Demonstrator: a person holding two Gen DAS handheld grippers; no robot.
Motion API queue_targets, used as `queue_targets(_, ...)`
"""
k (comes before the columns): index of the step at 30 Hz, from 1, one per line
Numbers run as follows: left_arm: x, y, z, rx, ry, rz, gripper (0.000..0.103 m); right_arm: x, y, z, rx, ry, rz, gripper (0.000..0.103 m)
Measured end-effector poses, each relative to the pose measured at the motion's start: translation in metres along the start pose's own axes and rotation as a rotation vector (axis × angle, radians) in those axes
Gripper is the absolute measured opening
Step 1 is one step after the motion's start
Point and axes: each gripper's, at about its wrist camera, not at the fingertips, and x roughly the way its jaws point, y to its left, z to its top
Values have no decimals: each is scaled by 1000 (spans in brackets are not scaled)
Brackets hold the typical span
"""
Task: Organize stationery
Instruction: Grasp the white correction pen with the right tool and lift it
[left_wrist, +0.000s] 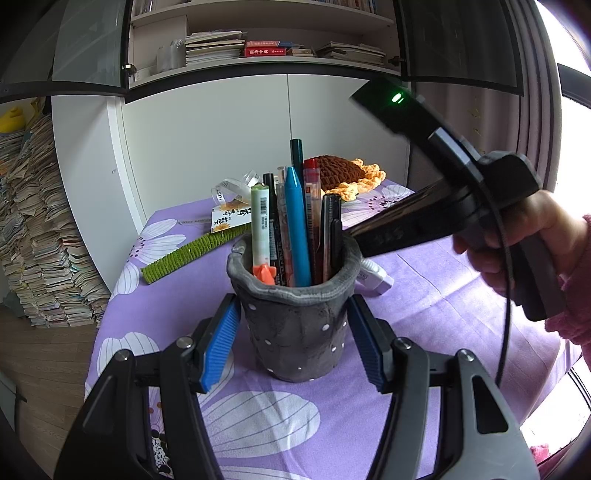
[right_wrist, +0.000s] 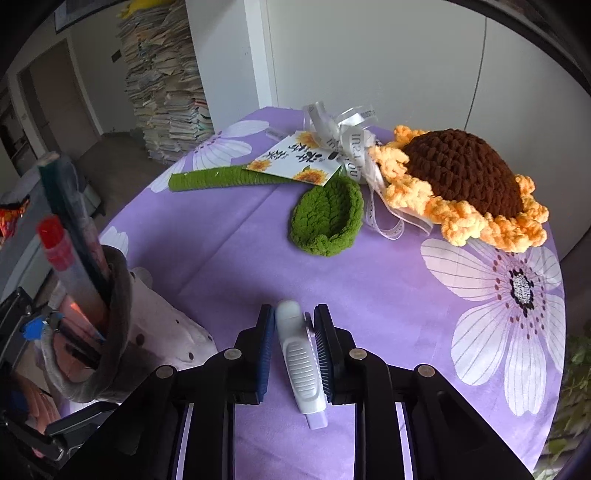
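A grey dotted pen holder (left_wrist: 295, 332) stands on the purple flowered tablecloth (left_wrist: 424, 314). It holds several pens, among them a blue one (left_wrist: 297, 229) and a green-white marker (left_wrist: 260, 221). My left gripper (left_wrist: 293, 312) is shut on the holder, one blue pad against each side. Behind it lies a white correction tape (left_wrist: 375, 277). My right gripper (left_wrist: 360, 240) reaches down to it, held by a hand in a pink sleeve (left_wrist: 535, 229). In the right wrist view the right gripper (right_wrist: 294, 332) has both pads against the correction tape (right_wrist: 299, 362), which lies on the cloth. The holder (right_wrist: 118, 295) is at its left.
A crochet sunflower (right_wrist: 465, 177), a green crochet leaf (right_wrist: 328, 221), a green stem (right_wrist: 218, 181) and a card with white ribbon (right_wrist: 295, 158) lie at the far side of the table. White cupboard doors (left_wrist: 240, 140) rise behind. Tall paper stacks (left_wrist: 40, 240) stand left.
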Motion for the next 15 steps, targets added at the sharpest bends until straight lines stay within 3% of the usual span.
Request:
queue_targets(10,0,0,1,0,3,0,59,-68,-11,-22,99,-150,-5,14)
queue_targets(15,0,-1,1,-4,8,-1,59,-66,-7,-24,57,-134,-72,15)
